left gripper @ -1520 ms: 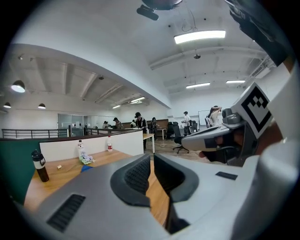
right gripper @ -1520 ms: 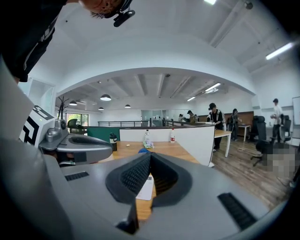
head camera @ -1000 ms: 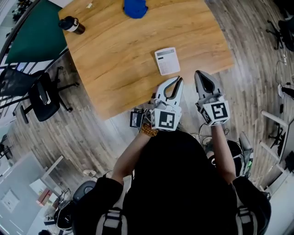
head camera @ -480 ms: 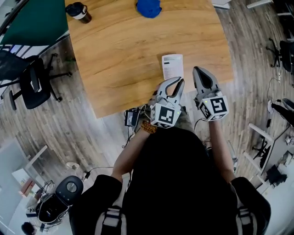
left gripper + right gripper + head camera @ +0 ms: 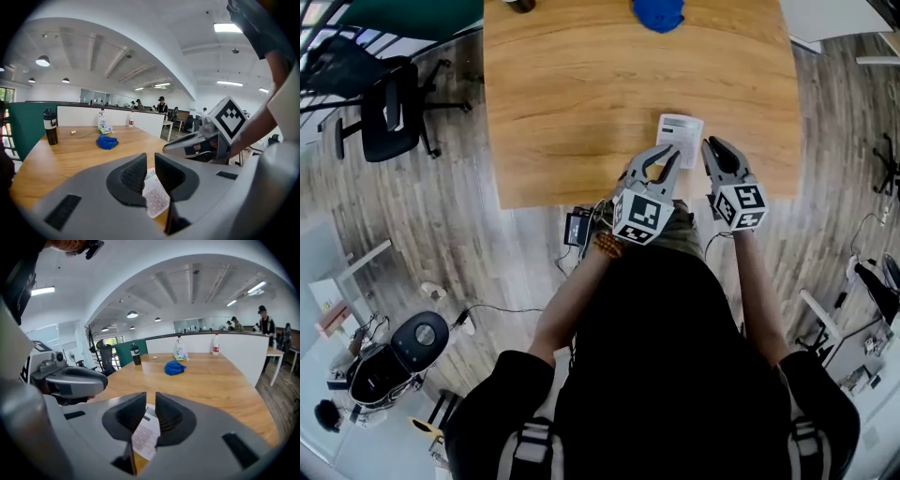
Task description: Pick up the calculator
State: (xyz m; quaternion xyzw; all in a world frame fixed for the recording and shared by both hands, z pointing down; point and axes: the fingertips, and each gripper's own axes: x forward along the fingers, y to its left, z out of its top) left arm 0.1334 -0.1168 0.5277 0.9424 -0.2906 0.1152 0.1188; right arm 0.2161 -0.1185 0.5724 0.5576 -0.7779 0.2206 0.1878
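The calculator lay flat on the wooden table, close to its near edge. The left gripper pointed at the calculator's near left corner, its jaws pressed together with nothing between them. The right gripper sat just beside the calculator's right edge. Its jaws had just been opening and stood slightly apart, gripping nothing, with the calculator visible beyond the gap. Whether either gripper touched the calculator could not be determined. A blue cloth lay at the table's far edge.
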